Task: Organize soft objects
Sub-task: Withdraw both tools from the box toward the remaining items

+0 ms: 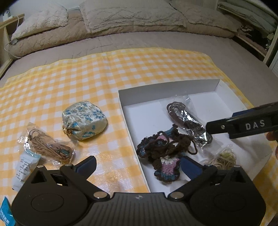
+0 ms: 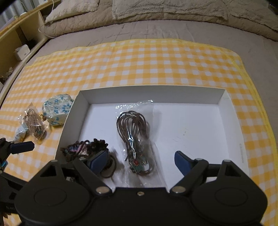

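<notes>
bed (image 1: 139, 40): grey-brown cover | beige pillows (image 1: 128, 15) at head | wooden shelving (image 2: 19, 40) alongside | dim indoor light

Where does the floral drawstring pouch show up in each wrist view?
Left wrist view: the floral drawstring pouch lies left of centre on the yellow checked cloth, just left of the white box.
Right wrist view: the pouch sits at far left, against the box's left wall.
Shared landmark: the bagged tan cord lies beside it on the near left.

blue packet (image 1: 5, 213): cut by frame edge | crochet piece (image 2: 83, 150): part hidden behind right tool's finger
</notes>
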Tool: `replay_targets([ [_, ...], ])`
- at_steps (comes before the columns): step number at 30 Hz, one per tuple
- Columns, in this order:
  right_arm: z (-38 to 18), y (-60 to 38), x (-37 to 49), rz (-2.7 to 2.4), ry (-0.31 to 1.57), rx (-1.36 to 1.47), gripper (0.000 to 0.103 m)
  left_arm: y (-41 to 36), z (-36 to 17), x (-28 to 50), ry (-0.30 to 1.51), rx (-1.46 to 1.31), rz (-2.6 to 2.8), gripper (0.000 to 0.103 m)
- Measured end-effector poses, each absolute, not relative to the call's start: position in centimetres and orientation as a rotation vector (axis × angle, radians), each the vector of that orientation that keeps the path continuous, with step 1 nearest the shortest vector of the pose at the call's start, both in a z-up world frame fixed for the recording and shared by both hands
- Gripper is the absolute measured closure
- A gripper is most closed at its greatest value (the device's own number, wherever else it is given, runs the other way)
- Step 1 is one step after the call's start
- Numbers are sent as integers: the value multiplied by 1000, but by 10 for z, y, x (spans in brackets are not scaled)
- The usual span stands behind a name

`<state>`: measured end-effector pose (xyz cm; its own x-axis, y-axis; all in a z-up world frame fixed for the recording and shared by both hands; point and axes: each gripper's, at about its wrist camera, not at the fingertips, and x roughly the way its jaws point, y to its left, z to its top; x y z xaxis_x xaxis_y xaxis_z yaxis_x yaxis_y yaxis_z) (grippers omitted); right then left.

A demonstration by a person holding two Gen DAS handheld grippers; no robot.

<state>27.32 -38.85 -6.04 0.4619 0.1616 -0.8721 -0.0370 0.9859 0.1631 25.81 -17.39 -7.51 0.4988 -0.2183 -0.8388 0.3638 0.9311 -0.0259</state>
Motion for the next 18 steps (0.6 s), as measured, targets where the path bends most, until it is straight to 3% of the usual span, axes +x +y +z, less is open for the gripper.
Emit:
replay_targets([
  [11,-30,-402,230,117,992,161,17,-161,-50,243,933,107,-330,0],
  [14,-25,-402,221,116,962,165,8,-157,-46,240,916,94,-319,0],
  [18,-21,-402,209,119,933,154,7,-153,-42,236,905,77,-306,0],
])
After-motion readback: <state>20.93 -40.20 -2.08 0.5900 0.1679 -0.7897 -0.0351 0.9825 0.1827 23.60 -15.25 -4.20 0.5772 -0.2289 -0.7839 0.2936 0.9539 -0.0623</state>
